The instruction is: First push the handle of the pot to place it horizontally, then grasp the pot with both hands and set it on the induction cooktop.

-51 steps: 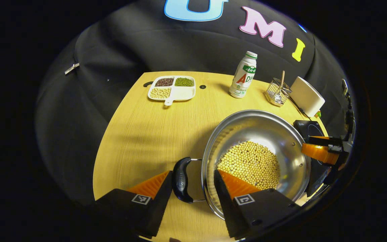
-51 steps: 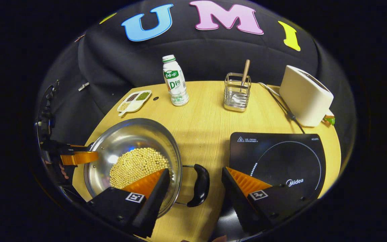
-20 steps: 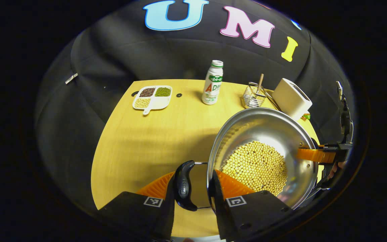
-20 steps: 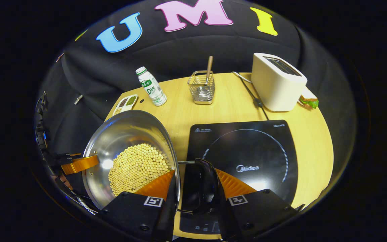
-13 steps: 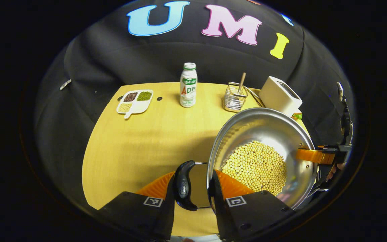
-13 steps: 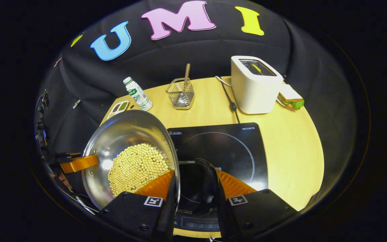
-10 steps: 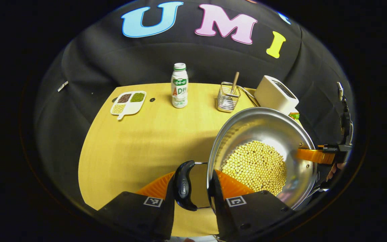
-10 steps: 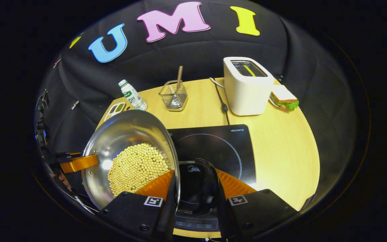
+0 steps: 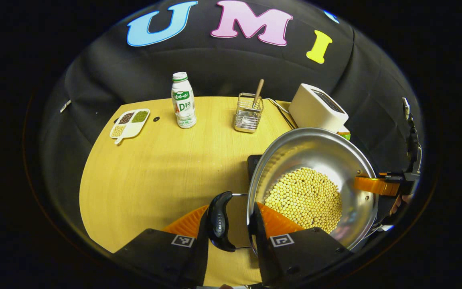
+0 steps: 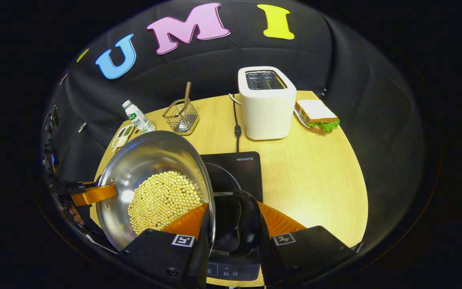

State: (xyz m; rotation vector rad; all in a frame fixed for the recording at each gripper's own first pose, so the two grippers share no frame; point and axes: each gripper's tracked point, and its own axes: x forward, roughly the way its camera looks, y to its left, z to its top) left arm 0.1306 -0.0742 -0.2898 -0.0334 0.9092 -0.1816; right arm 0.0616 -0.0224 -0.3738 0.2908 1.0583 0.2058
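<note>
Opposite close views, perhaps sharing pot [image 9: 315,180]

black tongs [image 9: 228,224], square markers, screws

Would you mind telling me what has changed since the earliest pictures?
Both grippers, open then, closed on the pot's handles: left gripper, right gripper. They lifted the pot off the table and carried it rightward over the induction cooktop. The bottle, toaster and beans stayed put.
</note>
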